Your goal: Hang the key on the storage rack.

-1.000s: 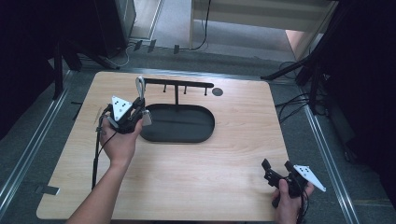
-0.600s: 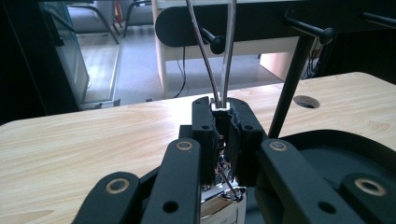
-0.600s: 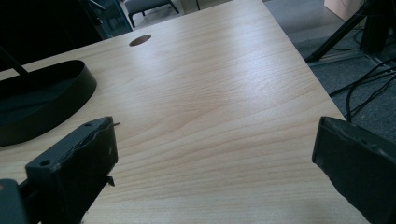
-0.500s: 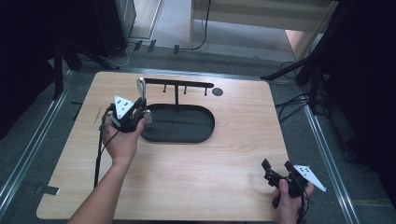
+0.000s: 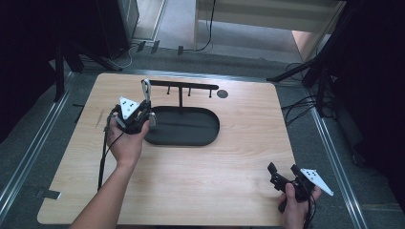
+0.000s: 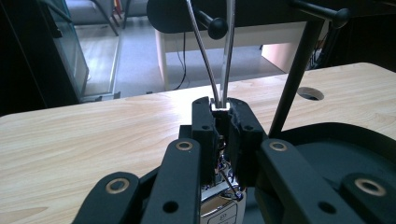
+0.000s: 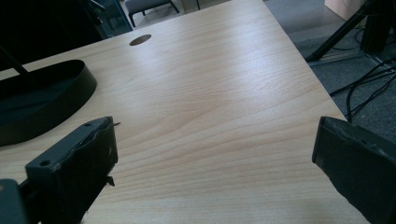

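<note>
Left gripper clamped on metal loop at rack bar — black tray holds nothing visible.
Right gripper wide open over table, near corner — barely any shift from earlier frames.

A thin silvery metal loop with a small shiny fob stands upright, pinched at its base, at about nine o'clock of the black oval tray, under the stand's crossbar.
</note>
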### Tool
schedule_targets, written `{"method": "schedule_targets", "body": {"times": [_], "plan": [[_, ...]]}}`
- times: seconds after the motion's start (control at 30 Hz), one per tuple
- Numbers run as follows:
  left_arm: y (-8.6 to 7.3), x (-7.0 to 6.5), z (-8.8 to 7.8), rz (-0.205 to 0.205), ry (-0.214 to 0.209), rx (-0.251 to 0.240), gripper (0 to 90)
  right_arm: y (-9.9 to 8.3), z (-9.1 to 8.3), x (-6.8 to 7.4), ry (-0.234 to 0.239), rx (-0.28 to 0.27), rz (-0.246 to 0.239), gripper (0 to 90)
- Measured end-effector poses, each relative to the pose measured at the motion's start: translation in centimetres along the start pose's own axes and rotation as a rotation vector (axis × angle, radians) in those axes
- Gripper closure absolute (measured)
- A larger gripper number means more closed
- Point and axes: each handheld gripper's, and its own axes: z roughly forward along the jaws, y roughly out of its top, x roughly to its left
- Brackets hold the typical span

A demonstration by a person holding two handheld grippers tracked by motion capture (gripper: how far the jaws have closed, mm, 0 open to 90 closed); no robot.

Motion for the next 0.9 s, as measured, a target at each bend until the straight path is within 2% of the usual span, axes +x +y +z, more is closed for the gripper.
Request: {"method": "schedule_targets", "body": {"times": [0.9], "plan": [[0.0,-0.1,1.2,-0.019,-0.003,0.055,82.8,0.0,0.0,0.0,0.002,0.004,0.000,0.0]]}}
